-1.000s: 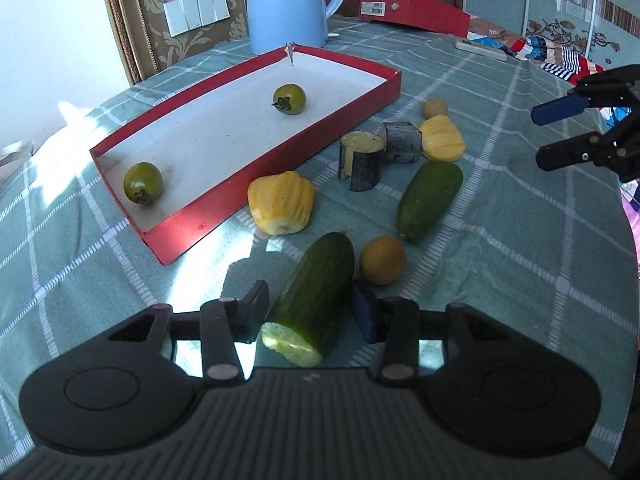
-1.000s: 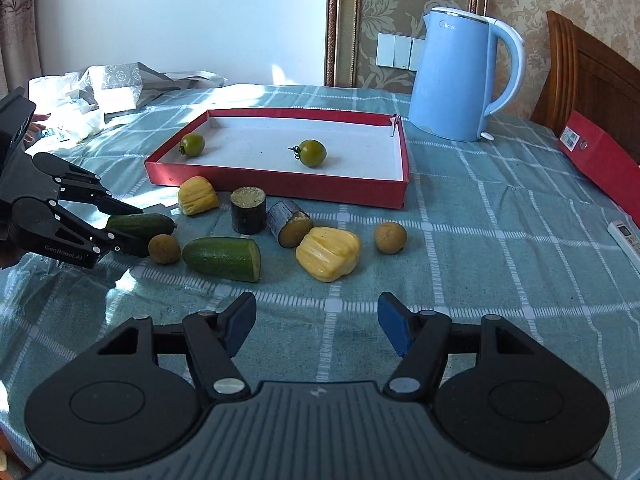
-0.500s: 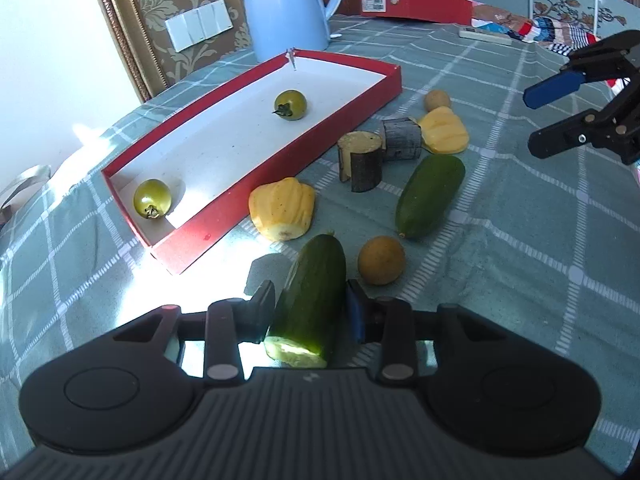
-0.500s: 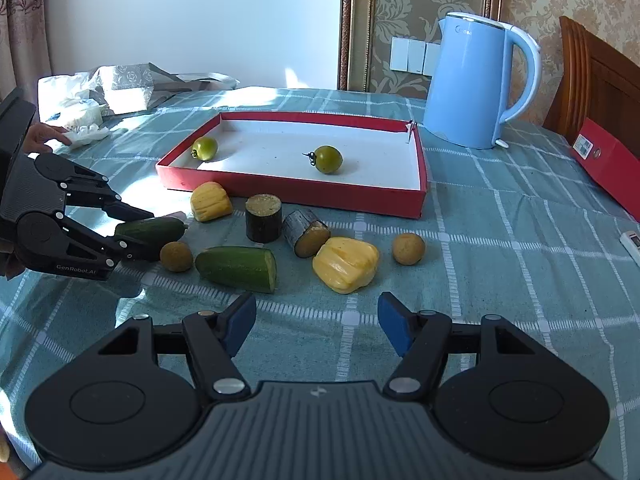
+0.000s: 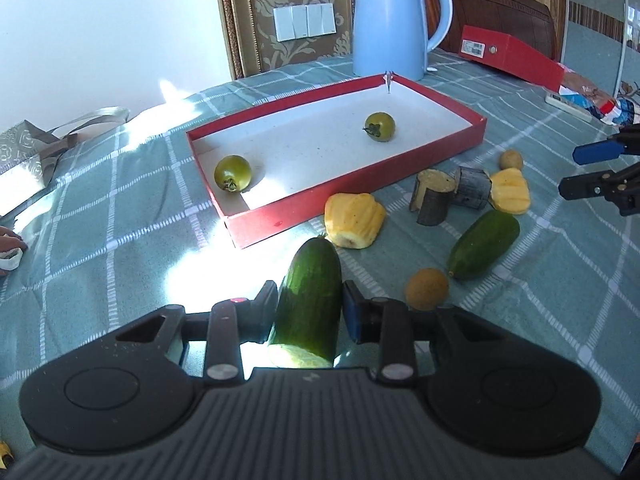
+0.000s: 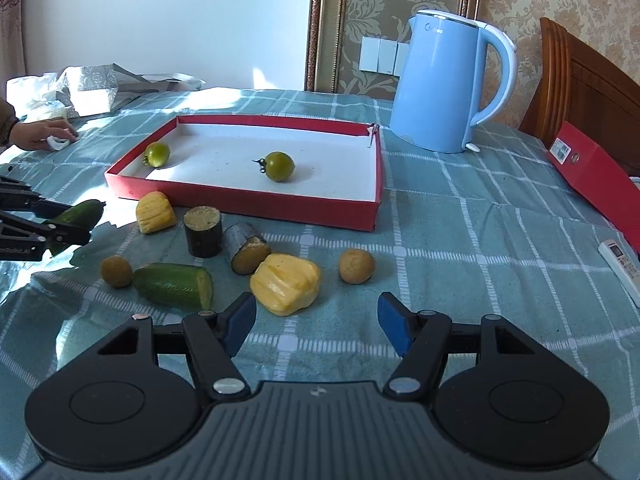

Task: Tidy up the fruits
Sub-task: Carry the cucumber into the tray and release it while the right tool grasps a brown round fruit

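Clearly the left gripper [image 5: 308, 314] has its jaws pressed on both sides of a cucumber half [image 5: 310, 300], cut end toward the camera, rounded tip aimed at the red tray [image 5: 352, 196]. My guess is the grip sits near the cut end so the tip can go over the tray wall first. In the right wrist view the piece looks lifted a little off the table [image 6: 480, 264], though I cannot be sure.

The tray holds 2 green tomatoes [image 5: 233, 173], one in the near corner, one further in [image 5: 379, 127], with plenty of white floor between them.

The right gripper [image 6: 316, 322] hovers with jaws wide and nothing in them, facing a yellow jackfruit chunk [image 6: 286, 282].

Between cucumber and tray stands only the low red wall; a second yellow chunk [image 5: 354, 220] lies just beside the likely path. Another cucumber half [image 5: 484, 244], 2 dark stubs [image 5: 434, 200] and 2 small brown fruits [image 5: 426, 294] wait on the cloth. The blue kettle [image 5: 394, 20] stands behind the tray.
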Available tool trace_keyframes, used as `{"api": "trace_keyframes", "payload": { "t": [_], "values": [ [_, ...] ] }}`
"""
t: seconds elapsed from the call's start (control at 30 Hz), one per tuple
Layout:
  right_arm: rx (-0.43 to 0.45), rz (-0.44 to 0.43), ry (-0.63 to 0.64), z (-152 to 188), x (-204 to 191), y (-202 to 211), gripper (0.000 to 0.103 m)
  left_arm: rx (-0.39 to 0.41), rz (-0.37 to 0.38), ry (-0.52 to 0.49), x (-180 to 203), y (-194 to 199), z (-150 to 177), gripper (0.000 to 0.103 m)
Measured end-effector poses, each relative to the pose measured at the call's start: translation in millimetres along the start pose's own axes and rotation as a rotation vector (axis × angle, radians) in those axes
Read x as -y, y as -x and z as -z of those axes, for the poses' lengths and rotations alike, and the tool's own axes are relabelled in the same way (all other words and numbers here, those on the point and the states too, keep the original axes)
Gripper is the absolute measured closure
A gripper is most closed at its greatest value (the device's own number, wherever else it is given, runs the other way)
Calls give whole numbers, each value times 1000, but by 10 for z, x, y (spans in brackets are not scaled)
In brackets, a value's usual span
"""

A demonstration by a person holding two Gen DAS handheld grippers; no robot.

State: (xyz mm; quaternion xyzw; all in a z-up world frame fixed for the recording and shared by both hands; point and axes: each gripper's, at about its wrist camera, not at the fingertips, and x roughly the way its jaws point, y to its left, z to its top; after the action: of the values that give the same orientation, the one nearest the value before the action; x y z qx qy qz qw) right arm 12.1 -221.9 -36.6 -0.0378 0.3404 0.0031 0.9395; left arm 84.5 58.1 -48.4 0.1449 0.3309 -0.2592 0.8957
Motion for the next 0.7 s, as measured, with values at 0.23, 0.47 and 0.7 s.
{"api": "trace_keyframes", "payload": {
  "t": [0.23,0.47,0.7],
  "values": [
    [-26,72,-103,-237,254,-353,50,13,-9,65,66,178,-15,72],
    [-57,49,-101,-314,268,-622,53,32,-9,118,148,313,-33,72],
    [-108,20,-105,-312,229,-820,68,37,-15,157,188,355,-50,72]
  ]
}}
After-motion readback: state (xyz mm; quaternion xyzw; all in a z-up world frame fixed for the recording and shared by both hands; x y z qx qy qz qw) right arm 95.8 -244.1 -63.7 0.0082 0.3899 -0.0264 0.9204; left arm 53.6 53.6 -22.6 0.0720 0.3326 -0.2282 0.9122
